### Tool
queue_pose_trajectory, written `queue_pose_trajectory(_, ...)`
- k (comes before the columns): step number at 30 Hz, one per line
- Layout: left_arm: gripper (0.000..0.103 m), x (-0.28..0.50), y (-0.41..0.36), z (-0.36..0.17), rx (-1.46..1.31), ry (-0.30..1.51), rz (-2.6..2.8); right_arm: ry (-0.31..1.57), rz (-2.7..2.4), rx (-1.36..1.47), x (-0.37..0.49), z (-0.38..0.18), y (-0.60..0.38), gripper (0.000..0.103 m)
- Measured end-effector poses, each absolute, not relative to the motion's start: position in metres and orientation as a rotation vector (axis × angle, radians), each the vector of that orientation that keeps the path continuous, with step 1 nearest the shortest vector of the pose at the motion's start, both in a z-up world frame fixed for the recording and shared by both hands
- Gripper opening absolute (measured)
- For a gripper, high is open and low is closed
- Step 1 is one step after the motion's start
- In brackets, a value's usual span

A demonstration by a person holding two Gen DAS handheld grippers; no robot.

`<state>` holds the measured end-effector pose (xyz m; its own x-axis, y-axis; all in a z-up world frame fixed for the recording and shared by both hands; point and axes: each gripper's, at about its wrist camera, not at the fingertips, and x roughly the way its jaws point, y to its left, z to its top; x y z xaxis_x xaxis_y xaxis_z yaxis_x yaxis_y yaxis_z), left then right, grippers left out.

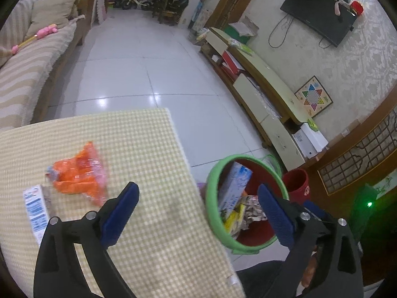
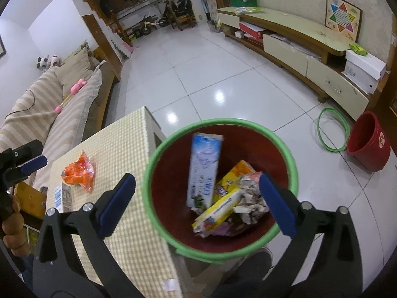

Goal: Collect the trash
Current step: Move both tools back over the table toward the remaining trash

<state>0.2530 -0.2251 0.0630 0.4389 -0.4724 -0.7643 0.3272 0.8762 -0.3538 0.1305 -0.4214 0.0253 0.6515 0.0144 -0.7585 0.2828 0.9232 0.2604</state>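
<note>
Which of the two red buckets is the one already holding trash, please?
The green-rimmed red bucket beside the checkered table; the plain red bucket farther away appears empty.

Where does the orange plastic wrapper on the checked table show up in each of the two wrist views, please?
Left wrist view: the orange wrapper lies left of centre on the checked table, above the left finger.
Right wrist view: the orange wrapper sits at lower left on the table, left of the bin.
Shared landmark: the green-rimmed red bin beside the table's edge.
</note>
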Motion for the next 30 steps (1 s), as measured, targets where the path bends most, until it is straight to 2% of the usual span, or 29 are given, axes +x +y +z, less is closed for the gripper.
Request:
queue_pose_trajectory(21,0.095,0.22,-0.024,0.057,-0.291,0.982,-0.236,0.88,0.044,0.208,0.176,0.041,-0.258,0.098)
queue_pose_trajectory(30,0.095,0.212,0.011,0.027,-0.325,1.039,-0.17,0.913,0.106,0.175,0.186,0.036,-0.217,0.098)
